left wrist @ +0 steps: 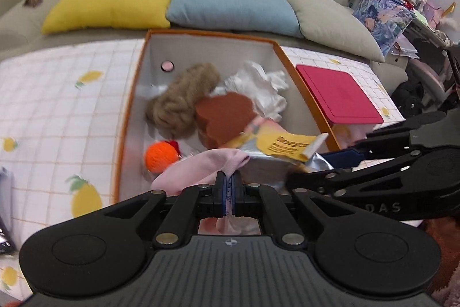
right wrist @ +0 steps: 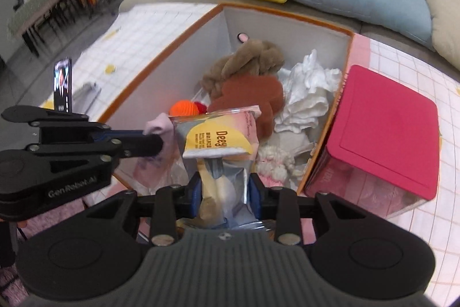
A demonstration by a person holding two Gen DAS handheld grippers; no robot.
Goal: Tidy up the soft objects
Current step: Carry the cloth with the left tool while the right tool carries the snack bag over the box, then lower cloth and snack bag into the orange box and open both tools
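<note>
Left wrist view shows our left gripper (left wrist: pixel 229 186) pinched on the pink cloth (left wrist: pixel 201 166) and our right gripper (right wrist: pixel 225 189) clamping the packet (right wrist: pixel 220 134), both over the box (left wrist: pixel 207 33) — the slick foil could slip out early.

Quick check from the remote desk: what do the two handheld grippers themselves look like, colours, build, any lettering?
Both are matte black linkage frames with silver rivets, round side discs, a ribbed grey centre plate and blue pads. The left gripper reads "GenRobot.AI" on its side; the right gripper shows partial lettering "DAS". No cables or sleeves visible.
</note>
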